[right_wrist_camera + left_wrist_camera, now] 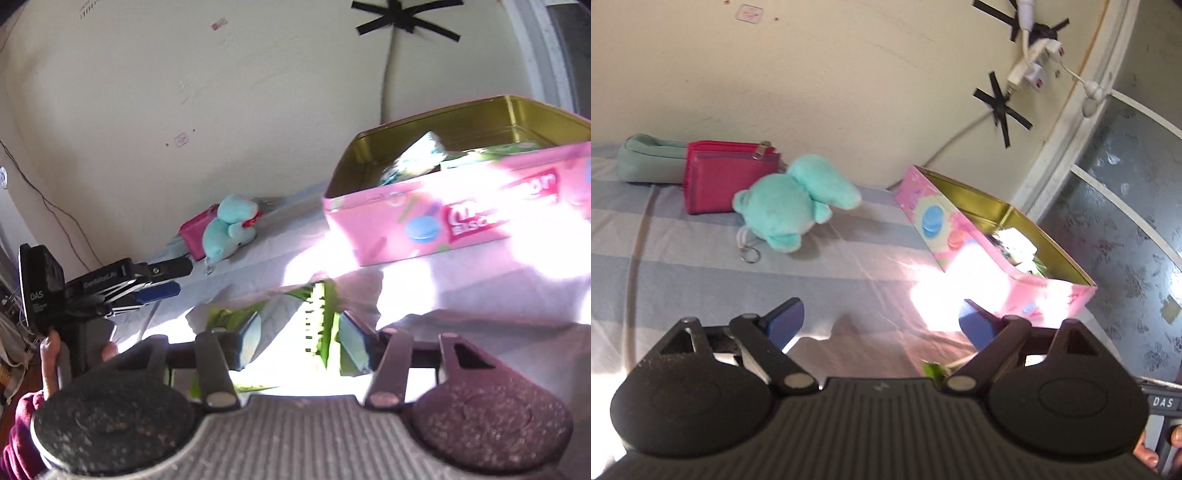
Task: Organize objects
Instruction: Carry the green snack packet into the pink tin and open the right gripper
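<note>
White letters "DAS" stand on the black device body at the left edge of the right wrist view, and on the pink tin at right the red label is too washed out to read.

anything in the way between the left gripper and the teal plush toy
Nothing visible: only bare striped bedsheet lies between the open left gripper and the teal plush toy. The pink wallet sits behind the toy.

A cream wall stood behind a bed covered in a blue-and-white striped sheet. Black tape crosses fixed a white power strip and its cable to the wall, beside a white-framed frosted glass door
</note>
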